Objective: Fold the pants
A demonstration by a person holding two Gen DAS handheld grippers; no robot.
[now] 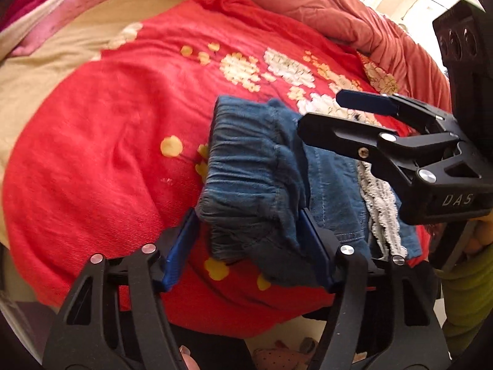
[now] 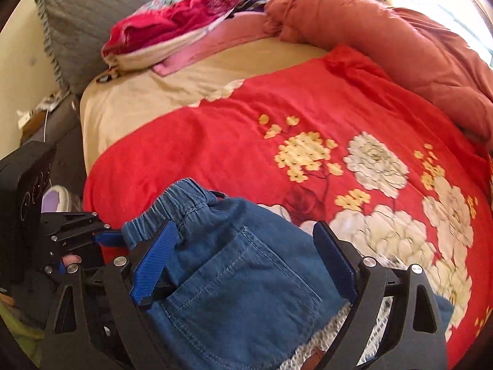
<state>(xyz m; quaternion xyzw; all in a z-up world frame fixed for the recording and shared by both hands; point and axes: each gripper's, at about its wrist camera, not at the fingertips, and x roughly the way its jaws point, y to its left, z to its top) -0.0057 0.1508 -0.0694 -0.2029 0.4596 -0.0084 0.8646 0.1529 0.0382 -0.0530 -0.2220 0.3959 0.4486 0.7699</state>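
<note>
Both claws work at the small blue denim pants with a gathered elastic waistband [image 1: 255,178], which lie on the red flowered blanket [image 1: 107,154] spread over the bed. At the bottom of its own view, the left claw [image 1: 246,246] has its blue-padded fingers [image 1: 181,243] on either side of the bunched waistband, touching the cloth. Whether they truly pinch it I cannot tell. In the other view the right claw [image 2: 246,265] stands wide open, straddling the back pocket without squeezing. A rust-coloured quilt [image 2: 400,46] is heaped along the upper right, and a grey pillow [image 2: 92,9] lies at the upper left.
</note>
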